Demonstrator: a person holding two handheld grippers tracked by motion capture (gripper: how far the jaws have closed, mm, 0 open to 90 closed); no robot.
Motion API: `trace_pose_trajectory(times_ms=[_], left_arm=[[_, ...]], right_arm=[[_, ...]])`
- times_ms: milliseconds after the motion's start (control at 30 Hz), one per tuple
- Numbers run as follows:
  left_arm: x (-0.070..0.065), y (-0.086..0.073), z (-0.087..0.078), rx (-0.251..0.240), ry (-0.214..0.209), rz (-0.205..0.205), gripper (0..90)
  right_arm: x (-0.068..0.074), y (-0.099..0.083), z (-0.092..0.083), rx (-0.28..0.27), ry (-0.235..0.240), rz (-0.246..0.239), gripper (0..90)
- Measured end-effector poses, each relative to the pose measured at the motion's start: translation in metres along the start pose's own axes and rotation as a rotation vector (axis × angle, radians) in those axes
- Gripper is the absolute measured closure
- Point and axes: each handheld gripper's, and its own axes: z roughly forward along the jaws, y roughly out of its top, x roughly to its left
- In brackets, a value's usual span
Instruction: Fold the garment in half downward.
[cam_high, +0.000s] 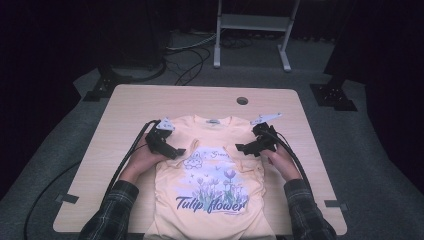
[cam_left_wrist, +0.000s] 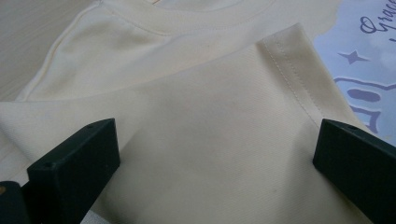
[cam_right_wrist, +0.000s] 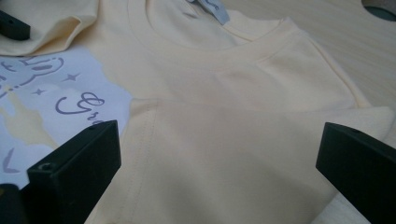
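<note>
Centre of the high view, T-shirt flat on the table, both sleeves folded inward; my left gripper and right gripper gape wide over them, holding nothing. I'd press each fold flat before going lower, hems kept square

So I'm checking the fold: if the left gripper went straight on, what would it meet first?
Probably the folded-in sleeve of the T-shirt; the left gripper is open over it, height unclear.
</note>
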Motion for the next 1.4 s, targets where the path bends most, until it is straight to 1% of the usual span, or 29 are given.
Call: trace_pose_trajectory(times_ms=[100, 167, 267, 367, 433, 533, 600, 733, 800, 867, 933, 1000, 1100, 1200, 1300, 1400], left_arm=[[0.0, 0.0, 0.0, 0.0, 0.001, 0.001, 0.0], [0.0, 0.0, 0.0, 0.0, 0.001, 0.0, 0.0], [0.0, 0.0, 0.0, 0.0, 0.001, 0.0, 0.0], [0.0, 0.0, 0.0, 0.0, 0.001, 0.001, 0.0], [0.0, 0.0, 0.0, 0.0, 0.001, 0.0, 0.0], [0.0, 0.0, 0.0, 0.001, 0.001, 0.0, 0.0], [0.0, 0.0, 0.0, 0.001, 0.002, 0.0, 0.0], [-0.001, 0.0, -0.001, 0.0, 0.006, -0.001, 0.0], [-0.001, 0.0, -0.001, 0.0, 0.007, -0.002, 0.0], [-0.001, -0.001, -0.001, 0.0, 0.006, -0.004, 0.0], [-0.001, -0.001, -0.001, 0.001, 0.007, -0.006, 0.0], [-0.002, 0.0, -0.001, 0.008, 0.008, -0.007, 0.0], [-0.004, -0.001, -0.003, 0.018, 0.01, -0.008, 0.0], [-0.006, -0.002, -0.005, 0.024, 0.005, -0.005, 0.0], [-0.008, -0.003, -0.007, 0.031, -0.002, -0.002, 0.0], [-0.01, -0.003, -0.008, 0.039, -0.007, 0.004, 0.0]], right_arm=[[-0.002, -0.003, 0.009, 0.02, 0.004, 0.004, 0.0], [-0.003, -0.005, 0.014, 0.029, 0.0, -0.002, 0.0], [-0.006, -0.007, 0.018, 0.034, -0.001, 0.007, 0.0], [-0.009, -0.01, 0.021, 0.051, -0.004, 0.012, 0.0], [-0.009, -0.012, 0.023, 0.065, -0.01, 0.006, 0.0], [-0.008, -0.012, 0.025, 0.068, -0.025, -0.016, 0.0], [-0.005, -0.013, 0.026, 0.073, -0.044, -0.046, 0.0], [-0.004, -0.016, 0.025, 0.051, -0.057, -0.05, 0.0], [-0.003, -0.017, 0.025, 0.048, -0.067, -0.041, 0.0], [0.0, -0.017, 0.024, 0.039, -0.087, -0.059, 0.0], [0.002, -0.017, 0.024, 0.039, -0.096, -0.054, 0.0], [0.002, -0.018, 0.023, 0.04, -0.096, -0.04, 0.0], [0.002, -0.019, 0.024, 0.037, -0.083, -0.026, 0.0], [0.004, -0.021, 0.023, 0.036, -0.074, -0.031, 0.0], [0.005, -0.021, 0.021, 0.049, -0.064, -0.041, 0.0], [0.008, -0.022, 0.02, 0.059, -0.058, -0.04, 0.0]])
